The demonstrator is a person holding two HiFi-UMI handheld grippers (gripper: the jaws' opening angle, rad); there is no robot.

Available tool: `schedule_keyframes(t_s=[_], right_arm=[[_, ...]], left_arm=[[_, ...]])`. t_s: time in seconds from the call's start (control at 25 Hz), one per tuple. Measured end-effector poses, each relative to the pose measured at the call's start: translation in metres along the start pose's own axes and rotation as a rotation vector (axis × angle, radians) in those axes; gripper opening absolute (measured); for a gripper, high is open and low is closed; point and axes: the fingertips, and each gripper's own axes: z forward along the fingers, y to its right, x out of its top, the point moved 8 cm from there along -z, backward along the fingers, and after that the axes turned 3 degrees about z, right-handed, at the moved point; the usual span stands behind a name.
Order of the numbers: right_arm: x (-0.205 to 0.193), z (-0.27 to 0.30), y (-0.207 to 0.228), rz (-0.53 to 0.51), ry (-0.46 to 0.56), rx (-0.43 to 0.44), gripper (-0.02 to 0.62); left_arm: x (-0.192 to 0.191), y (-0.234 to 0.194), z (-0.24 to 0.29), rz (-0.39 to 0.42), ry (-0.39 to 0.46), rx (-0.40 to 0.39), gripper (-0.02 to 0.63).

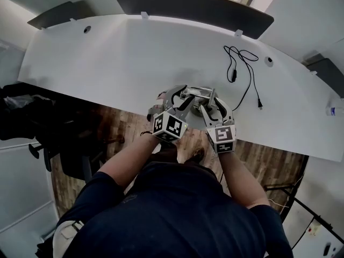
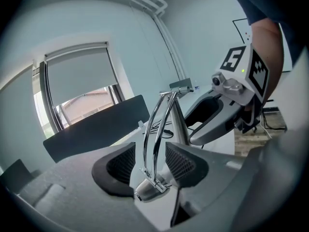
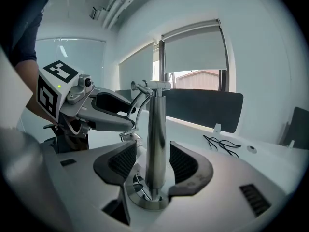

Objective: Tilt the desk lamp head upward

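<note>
Left gripper (image 2: 150, 162): fingers parted, pads clear of the metal. The twin curved rods (image 2: 155, 129) of the desk lamp (image 1: 200, 98) pass between them, and the lamp head (image 2: 150, 190) sits in the throat behind the pads.

Right gripper (image 3: 153, 162): fingers likewise parted. The upright post (image 3: 155, 134) stands between them with a gap on either side. Its round base (image 3: 150, 201) lies under the fingertips on the white desk (image 1: 134, 52).

Beyond the right fingers lies a black cable (image 1: 242, 69). Farther off, a dark panel (image 1: 193, 7) lines the desk's far edge.
</note>
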Motion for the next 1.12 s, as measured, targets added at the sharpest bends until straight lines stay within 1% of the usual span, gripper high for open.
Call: schedule_keyframes(t_s=[0.12,0.28,0.6,0.76,0.8,0.88,1.0,1.12], right_arm=[[0.001,0.012,0.003,-0.013,0.000,-0.010,0.210],[-0.001,0.021,0.004,-0.028,-0.016,-0.018,0.210],[0.000,0.036,0.008,-0.023,-0.016,-0.032,0.207],[0.002,0.042,0.006,-0.020,-0.014,-0.035,0.185],[0.002,0.043,0.006,-0.019,-0.011,-0.035,0.172],[0.002,0.045,0.005,-0.013,-0.006,-0.036,0.170],[0.001,0.044,0.006,-0.007,-0.008,-0.041,0.169],[0.000,0.044,0.006,0.002,-0.002,-0.056,0.167]], left_arm=[[-0.003,-0.005,0.012,0.015,-0.001,0.007,0.179],[-0.008,-0.003,0.024,0.034,-0.005,-0.005,0.179],[-0.018,-0.004,0.041,0.027,-0.014,0.017,0.178],[-0.021,-0.005,0.045,0.030,-0.018,0.015,0.175],[-0.023,-0.006,0.046,0.030,-0.021,0.014,0.158],[-0.025,-0.007,0.047,0.030,-0.022,0.010,0.077],[-0.025,-0.007,0.047,0.047,-0.021,-0.008,0.077],[-0.024,-0.006,0.048,0.081,-0.044,-0.019,0.077]])
